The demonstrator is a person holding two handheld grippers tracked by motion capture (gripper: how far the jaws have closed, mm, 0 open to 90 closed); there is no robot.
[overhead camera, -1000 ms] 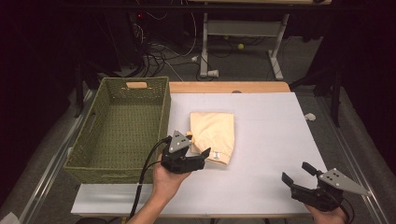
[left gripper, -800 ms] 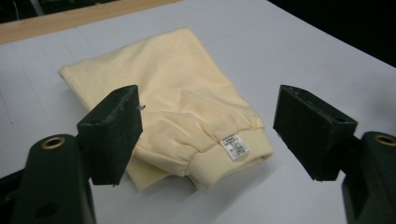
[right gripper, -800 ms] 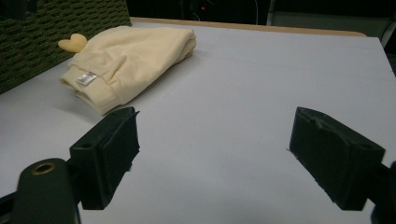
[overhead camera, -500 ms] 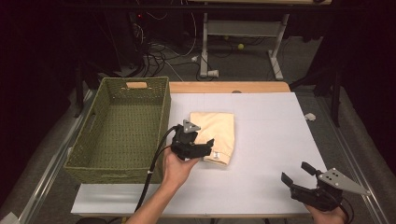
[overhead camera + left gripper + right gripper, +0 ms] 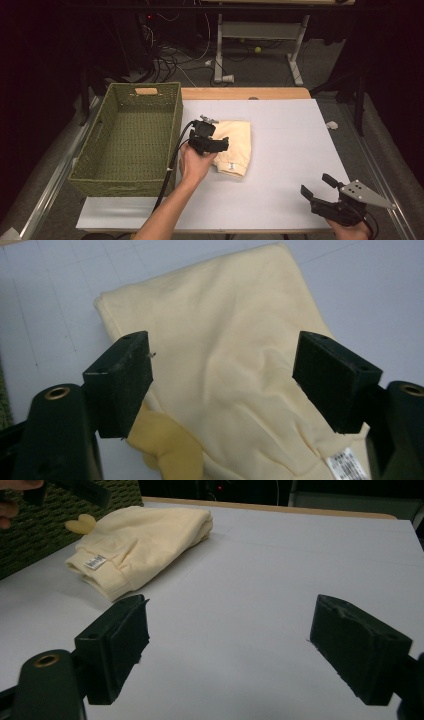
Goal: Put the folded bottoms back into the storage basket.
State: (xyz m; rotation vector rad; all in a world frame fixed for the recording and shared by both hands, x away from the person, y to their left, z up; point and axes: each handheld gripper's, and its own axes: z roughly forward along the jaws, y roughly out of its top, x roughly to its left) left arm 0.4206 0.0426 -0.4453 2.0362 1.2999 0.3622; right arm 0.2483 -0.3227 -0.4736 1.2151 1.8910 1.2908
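My left gripper (image 5: 216, 145) hovers with jaws spread wide over the folded pale-yellow knit garment (image 5: 235, 144), nothing gripped.

The garment lies on the white table sheet (image 5: 290, 150), just beside the green woven basket (image 5: 131, 135). In my left gripper view the black jaws straddle its middle, a loose darker-yellow flap (image 5: 165, 442) poking out under the near edge and a white label (image 5: 345, 464) at the hem. I judge that a shallow pinch could catch only the top layer, so the bundle would unfold and trail as I lift it towards the basket, or snag on the rim. Coming down too hard could drag the sheet. My right gripper (image 5: 320, 189), also wide apart and empty, waits near the table's near right corner, well apart from the cloth.
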